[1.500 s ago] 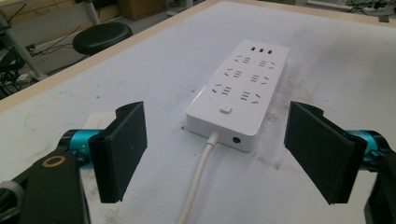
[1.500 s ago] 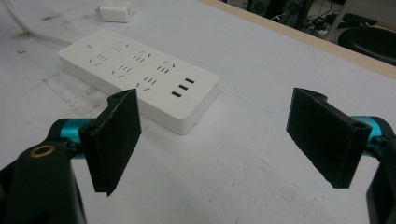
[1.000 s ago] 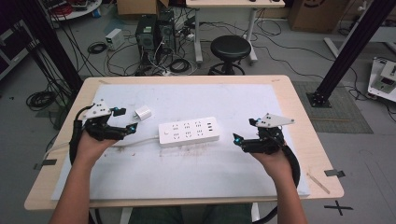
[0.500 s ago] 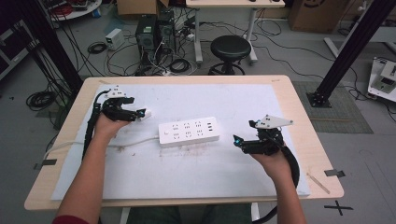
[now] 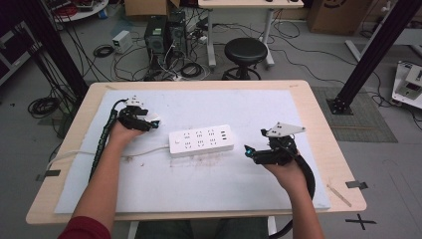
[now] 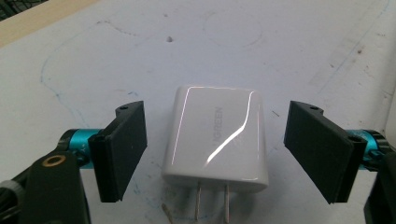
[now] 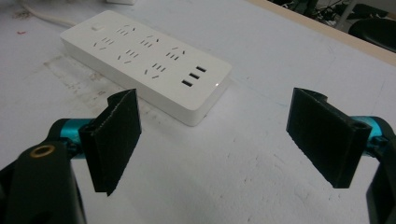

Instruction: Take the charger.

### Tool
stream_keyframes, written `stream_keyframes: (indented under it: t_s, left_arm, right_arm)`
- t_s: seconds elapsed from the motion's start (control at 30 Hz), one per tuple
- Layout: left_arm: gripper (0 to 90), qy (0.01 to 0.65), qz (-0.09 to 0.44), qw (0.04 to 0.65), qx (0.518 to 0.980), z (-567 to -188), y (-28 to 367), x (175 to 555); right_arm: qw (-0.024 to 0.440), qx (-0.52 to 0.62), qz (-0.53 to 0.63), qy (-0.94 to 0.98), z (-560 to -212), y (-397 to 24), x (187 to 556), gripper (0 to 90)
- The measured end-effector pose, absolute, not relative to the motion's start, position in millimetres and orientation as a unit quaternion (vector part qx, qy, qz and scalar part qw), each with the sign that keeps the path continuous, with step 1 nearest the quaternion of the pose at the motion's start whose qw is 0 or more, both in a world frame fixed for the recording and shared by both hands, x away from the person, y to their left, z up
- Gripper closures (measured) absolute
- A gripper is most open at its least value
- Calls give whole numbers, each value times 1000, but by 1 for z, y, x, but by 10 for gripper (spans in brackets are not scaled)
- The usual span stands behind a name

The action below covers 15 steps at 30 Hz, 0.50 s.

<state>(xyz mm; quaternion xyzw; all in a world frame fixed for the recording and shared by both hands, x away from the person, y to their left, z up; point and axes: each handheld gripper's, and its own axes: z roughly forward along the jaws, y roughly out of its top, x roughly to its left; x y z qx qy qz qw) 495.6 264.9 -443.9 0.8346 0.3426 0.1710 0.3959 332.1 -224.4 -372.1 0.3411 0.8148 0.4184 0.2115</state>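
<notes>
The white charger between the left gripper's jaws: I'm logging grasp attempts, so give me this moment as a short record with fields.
thing in hand: white charger, lying flat on the white mat, two prongs toward the camera
left gripper: open, one jaw on each side of the charger, neither touching it
right gripper: open, holding nothing, aimed at the power strip
power strip: white, mid-table, between the two grippers, cord trailing to the table's left
grasp state: charger not yet gripped

charger (image 6: 217, 135): glossy white plastic | power strip (image 7: 144, 60): smooth plastic | table cover (image 7: 243, 163): matt, scuffed
</notes>
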Motion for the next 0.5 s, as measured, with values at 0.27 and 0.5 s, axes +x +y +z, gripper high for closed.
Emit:
stream_keyframes:
  t_s: [0.27,0.5]
  left_arm:
    - [265,344,166,385,840,-448,265,496]
    - [333,338,170,382,843,-447,265,496]
  right_arm:
    - [210,341,417,816,-372,-221,332,180]
    - [211,342,417,816,-372,-221,332,181]
